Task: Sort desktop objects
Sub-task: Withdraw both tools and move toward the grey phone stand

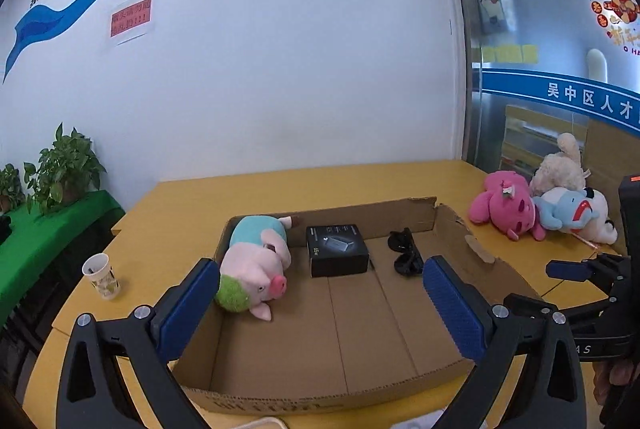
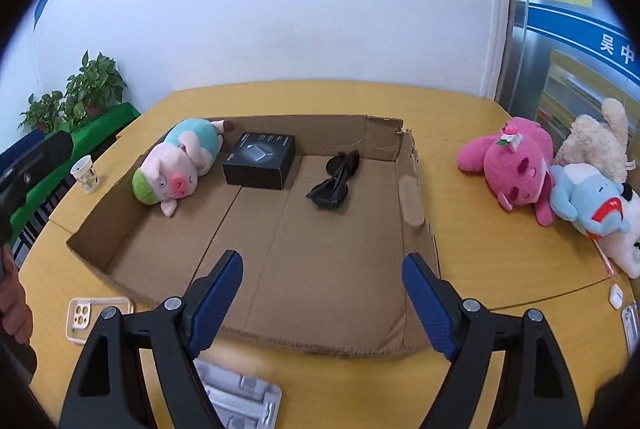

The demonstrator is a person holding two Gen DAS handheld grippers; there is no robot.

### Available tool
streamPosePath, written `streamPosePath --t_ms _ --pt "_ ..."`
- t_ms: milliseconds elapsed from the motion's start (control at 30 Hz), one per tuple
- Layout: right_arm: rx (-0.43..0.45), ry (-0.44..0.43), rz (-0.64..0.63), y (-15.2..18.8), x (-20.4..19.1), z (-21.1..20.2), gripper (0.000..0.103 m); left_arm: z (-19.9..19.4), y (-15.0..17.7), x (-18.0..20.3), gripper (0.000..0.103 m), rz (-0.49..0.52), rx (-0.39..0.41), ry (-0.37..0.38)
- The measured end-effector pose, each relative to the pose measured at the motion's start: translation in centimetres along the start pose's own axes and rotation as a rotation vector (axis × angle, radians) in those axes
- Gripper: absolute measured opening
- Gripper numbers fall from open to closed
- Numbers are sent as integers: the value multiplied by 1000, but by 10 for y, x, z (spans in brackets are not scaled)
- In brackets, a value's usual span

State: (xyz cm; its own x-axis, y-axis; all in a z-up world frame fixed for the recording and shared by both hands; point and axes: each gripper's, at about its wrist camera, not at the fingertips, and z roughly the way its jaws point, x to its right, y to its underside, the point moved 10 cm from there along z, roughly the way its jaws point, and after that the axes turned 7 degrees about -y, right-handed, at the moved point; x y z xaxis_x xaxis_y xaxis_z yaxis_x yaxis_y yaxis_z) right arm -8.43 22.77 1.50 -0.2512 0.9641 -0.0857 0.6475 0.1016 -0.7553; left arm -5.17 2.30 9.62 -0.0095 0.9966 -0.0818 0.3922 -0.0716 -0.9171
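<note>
A shallow cardboard box (image 1: pixel 460 229) (image 2: pixel 412 197) lies on the yellow table. Inside it lie a pink pig plush (image 1: pixel 258 267) (image 2: pixel 180 165), a black carton (image 1: pixel 336 251) (image 2: pixel 260 161) and black sunglasses (image 1: pixel 406 253) (image 2: pixel 334 181). A pile of plush toys lies right of the box: pink (image 1: pixel 506 209) (image 2: pixel 512 165), blue-white (image 1: pixel 572 215) (image 2: pixel 592 209) and cream (image 1: pixel 560 165) (image 2: pixel 596 137). My left gripper (image 1: pixel 320 293) is open and empty over the box's near half. My right gripper (image 2: pixel 322 277) is open and empty above the box's near edge.
A paper cup (image 1: pixel 101 275) (image 2: pixel 86 173) stands left of the box. A cream phone case (image 2: pixel 94 317) and a grey tray (image 2: pixel 240 397) lie near the front edge. A small white item (image 2: pixel 616 295) lies at right. Potted plants (image 1: pixel 60 169) stand on a green ledge.
</note>
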Motion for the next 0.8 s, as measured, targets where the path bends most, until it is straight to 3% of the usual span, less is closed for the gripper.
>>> streamPosePath --t_ms 433,800 --pt "-13 31 15 24 2 -19 82 -26 27 4 103 -41 -60 39" --pt "17 8 18 18 2 -26 82 -24 23 -3 103 -29 -57 -9"
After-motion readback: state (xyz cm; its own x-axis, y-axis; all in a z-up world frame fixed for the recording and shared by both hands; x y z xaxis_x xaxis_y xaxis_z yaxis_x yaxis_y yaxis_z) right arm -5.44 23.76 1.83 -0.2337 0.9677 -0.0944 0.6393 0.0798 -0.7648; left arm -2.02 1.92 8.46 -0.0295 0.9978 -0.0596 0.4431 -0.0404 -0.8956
